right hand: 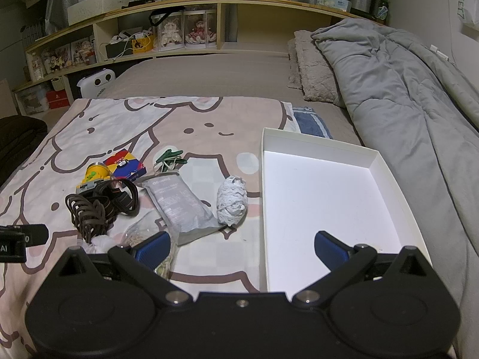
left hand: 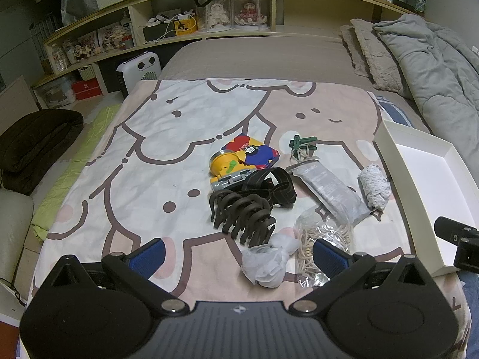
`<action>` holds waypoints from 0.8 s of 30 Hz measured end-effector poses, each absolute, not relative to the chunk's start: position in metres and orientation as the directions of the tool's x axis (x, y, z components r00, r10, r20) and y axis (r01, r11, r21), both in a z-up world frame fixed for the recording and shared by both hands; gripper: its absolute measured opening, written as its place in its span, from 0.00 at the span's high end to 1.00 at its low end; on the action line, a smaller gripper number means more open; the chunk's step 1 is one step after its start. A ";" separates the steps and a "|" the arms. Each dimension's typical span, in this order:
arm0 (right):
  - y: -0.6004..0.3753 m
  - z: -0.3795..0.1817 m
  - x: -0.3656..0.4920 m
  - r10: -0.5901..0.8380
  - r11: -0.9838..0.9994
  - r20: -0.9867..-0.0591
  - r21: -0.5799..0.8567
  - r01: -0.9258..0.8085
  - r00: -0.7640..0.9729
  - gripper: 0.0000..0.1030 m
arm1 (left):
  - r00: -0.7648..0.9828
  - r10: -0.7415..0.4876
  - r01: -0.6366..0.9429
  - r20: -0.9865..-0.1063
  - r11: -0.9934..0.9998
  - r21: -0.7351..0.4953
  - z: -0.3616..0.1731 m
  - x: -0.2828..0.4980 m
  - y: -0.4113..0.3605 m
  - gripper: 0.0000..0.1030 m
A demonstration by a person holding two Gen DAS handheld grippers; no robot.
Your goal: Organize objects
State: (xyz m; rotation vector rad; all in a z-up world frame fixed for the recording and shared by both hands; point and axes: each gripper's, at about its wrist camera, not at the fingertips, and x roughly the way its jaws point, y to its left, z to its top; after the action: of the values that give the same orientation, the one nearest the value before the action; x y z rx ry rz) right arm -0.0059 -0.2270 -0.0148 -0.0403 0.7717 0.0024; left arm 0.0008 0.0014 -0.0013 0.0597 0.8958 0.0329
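Surface: cartoon-print blanket spread over a bed, a grey quilt bunched at the far right.
Left gripper: jaws wide, holding nothing, poised above the near edge of the clutter; its blue pads stand well apart.
Right gripper: jaws wide, holding nothing, straddling the near left wall of the tray.
Tray: shallow white cardboard tray on the right of the blanket, nothing inside it.
Hair claw: dark brown hair claw in the middle of the pile, touching a coiled black strap just beyond it.
Toy: yellow plastic toy with a green lever, far side of the strap, against a multicoloured card box.
Pouch: grey foil pouch lying flat, right of the strap.
Lace: white lace bundle between the pouch and the tray.
Clips: green clips with rubber bands at the far end of the group.
Bags: clear bag of beige rubber bands and a crumpled white plastic wad nearest the left gripper.
Background: wooden shelf unit with boxed dolls along the far wall.
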 end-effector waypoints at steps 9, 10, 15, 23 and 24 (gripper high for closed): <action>-0.228 -0.015 -0.006 -0.012 0.999 -0.697 -0.036 -0.018 0.717 0.00 | 0.624 0.053 -0.005 -0.779 0.998 0.065 -0.001 0.001 0.002 0.00; -0.228 -0.015 -0.006 -0.012 0.999 -0.697 -0.036 -0.018 0.717 0.00 | 0.625 0.053 -0.004 -0.779 0.998 0.064 -0.001 0.001 0.002 0.00; -0.227 -0.015 -0.006 -0.013 0.999 -0.698 -0.036 -0.017 0.716 0.00 | 0.624 0.054 -0.005 -0.779 0.998 0.065 -0.002 0.001 0.001 0.00; -0.226 -0.011 -0.005 -0.015 0.999 -0.699 -0.036 -0.014 0.715 0.00 | 0.623 0.054 -0.005 -0.780 0.998 0.065 -0.002 0.000 0.001 0.00; -0.227 -0.011 -0.005 -0.015 0.999 -0.700 -0.036 -0.013 0.714 0.00 | 0.623 0.054 -0.005 -0.780 0.998 0.065 -0.002 0.000 0.001 0.00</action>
State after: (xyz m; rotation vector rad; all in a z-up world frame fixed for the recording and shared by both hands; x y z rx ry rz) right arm -0.0047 -0.2268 -0.0113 -0.0392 0.7750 -0.0011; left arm 0.0003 0.0007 -0.0019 0.0587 0.8979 0.0336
